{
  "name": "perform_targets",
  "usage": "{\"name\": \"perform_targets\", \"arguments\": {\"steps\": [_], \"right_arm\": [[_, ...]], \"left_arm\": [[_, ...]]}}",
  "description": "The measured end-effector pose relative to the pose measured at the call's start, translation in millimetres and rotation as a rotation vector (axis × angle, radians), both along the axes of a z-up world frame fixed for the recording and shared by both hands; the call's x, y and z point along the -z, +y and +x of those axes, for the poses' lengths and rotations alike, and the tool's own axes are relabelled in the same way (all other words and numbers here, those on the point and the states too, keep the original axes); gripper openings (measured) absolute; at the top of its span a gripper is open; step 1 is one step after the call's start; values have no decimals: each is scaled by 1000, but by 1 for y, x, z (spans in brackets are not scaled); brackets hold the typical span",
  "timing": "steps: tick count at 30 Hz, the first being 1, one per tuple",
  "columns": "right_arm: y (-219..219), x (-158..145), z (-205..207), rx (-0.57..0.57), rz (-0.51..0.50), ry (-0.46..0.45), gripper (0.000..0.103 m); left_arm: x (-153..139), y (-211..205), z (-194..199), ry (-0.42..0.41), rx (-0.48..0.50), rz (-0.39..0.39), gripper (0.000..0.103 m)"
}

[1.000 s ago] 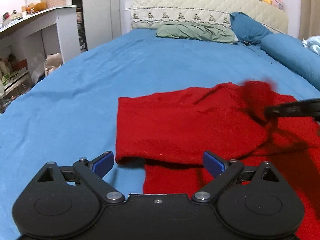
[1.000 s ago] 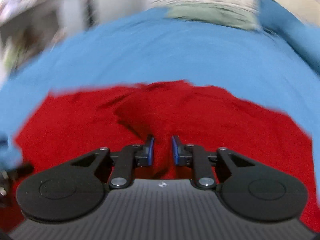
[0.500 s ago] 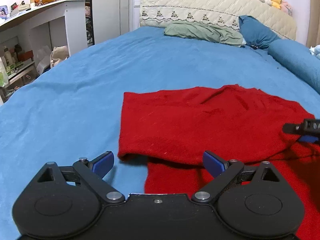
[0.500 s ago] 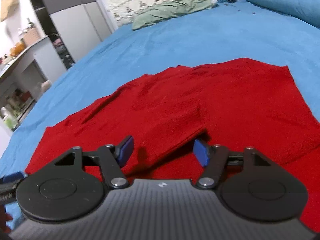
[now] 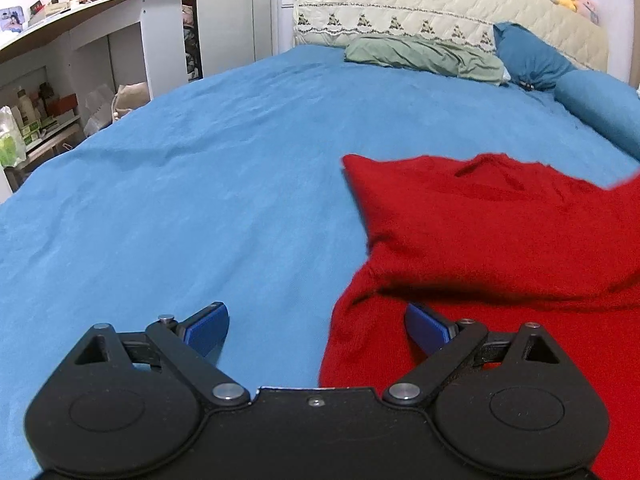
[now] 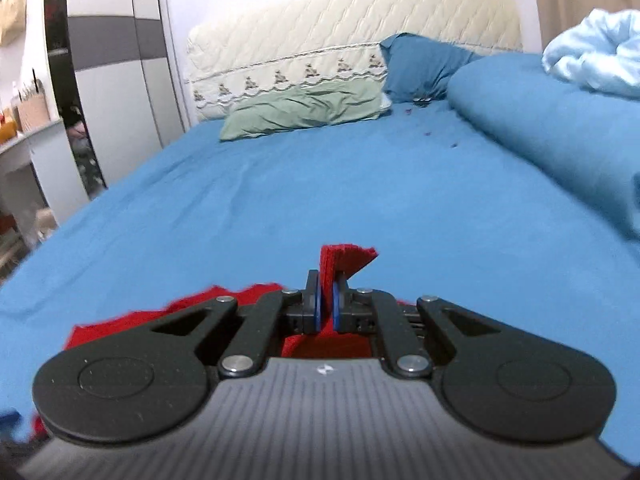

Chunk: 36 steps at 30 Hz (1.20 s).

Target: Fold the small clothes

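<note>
A red knitted garment [image 5: 500, 232] lies partly folded on the blue bed sheet [image 5: 200, 184], filling the right half of the left wrist view. My left gripper [image 5: 316, 330] is open low over the sheet; its right finger rests by the garment's lower left edge and its left finger is over bare sheet. In the right wrist view my right gripper [image 6: 326, 308] is shut on a corner of the red garment [image 6: 344, 258], which sticks up between the blue pads. The rest of the cloth hangs below it [image 6: 176, 308], lifted off the bed.
A green pillow [image 5: 424, 56] and blue pillows [image 5: 528, 54] lie at the quilted headboard [image 5: 440, 8] with plush toys on top. A white desk with shelves [image 5: 80, 40] stands left of the bed. A light blue blanket [image 6: 596, 52] is piled at the far right.
The right gripper closed on a corner of the garment and lifted it, pulling the cloth rightwards. The left gripper stays open and has shifted slightly towards the garment's left edge.
</note>
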State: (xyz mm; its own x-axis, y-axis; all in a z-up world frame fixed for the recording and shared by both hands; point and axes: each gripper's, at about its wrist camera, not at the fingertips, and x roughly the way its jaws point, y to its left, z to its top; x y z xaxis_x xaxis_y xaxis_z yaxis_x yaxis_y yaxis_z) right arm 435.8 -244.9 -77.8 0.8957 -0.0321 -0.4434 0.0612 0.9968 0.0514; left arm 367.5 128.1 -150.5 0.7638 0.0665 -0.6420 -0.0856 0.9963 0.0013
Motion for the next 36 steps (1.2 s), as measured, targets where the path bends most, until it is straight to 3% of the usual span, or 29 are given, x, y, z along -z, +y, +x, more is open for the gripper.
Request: {"name": "perform_targets", "arguments": {"steps": [3,8,10,15,17,19,21,24,28,30,33,36], "right_arm": [[-21,17,2,13,17,58,20],[-38,22,0,41,30,36,20],[-44,34,1,67,23,71,20],[-49,73,0,78,-43,202,24],[-43,81,-6,70,-99,216,34],[-36,81,-21,38,-147,184,81],[-26,78,-35,5,-204,113,96],[-13,78,-27,-74,-190,95,96],[-5,91,-8,-109,-180,140,96],[-10,104,-2,-86,-160,170,96],[-26,109,-6,-45,-73,147,97],[-25,97,-14,-4,-71,128,98]], "left_arm": [[2,2,9,-18,4,-26,97],[3,10,11,0,-41,-43,93],[3,10,10,15,-59,-42,93],[-9,-6,1,-8,-37,49,91],[-23,-19,-7,-70,25,79,92],[-38,-33,-13,-144,105,65,99],[-45,-47,-12,-186,213,28,101],[-39,-63,1,-163,304,-12,101],[-11,-57,22,-30,255,-124,100],[-2,-51,25,-5,243,-171,100],[-5,-52,24,0,249,-154,100],[-4,-58,24,1,246,-130,100]]}}
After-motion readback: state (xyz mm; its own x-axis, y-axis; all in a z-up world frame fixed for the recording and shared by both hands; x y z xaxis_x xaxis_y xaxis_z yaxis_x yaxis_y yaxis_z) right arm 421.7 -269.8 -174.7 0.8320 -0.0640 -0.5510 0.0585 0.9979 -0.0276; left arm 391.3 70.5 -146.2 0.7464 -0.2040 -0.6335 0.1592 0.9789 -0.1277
